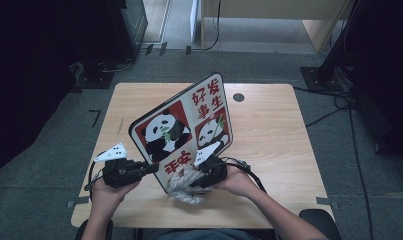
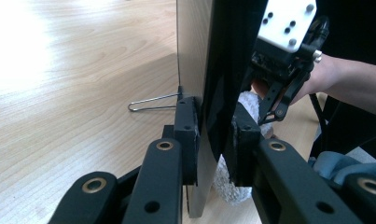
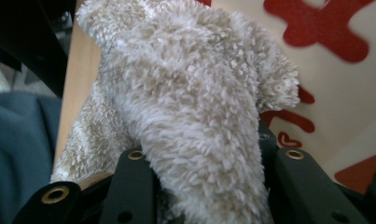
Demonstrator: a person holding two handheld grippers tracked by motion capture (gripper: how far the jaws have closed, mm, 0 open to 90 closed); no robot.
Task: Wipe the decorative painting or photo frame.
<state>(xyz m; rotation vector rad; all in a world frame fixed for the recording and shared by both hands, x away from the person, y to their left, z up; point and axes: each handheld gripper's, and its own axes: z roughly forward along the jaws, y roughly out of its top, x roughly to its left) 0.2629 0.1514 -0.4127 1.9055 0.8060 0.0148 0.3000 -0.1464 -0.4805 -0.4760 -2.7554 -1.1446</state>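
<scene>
The left gripper (image 1: 151, 168) is clamping the tilted panda board (image 1: 181, 127) while the right gripper (image 1: 196, 181), squeezing a fluffy cloth (image 1: 185, 184), is wiping it, risking pushing the board loose

Lab-like workroom — wooden table (image 1: 269, 130), cables (image 1: 339, 107), grey carpet (image 1: 49, 150).

Panda picture board (image 1: 181, 127), red characters 好, 发, 生, 平安 readable

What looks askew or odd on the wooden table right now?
The panda-printed board stands tilted on its lower edge instead of lying flat, clamped by the left gripper. The right gripper presses a fluffy beige cloth against it. Nothing spilled or damaged.
</scene>
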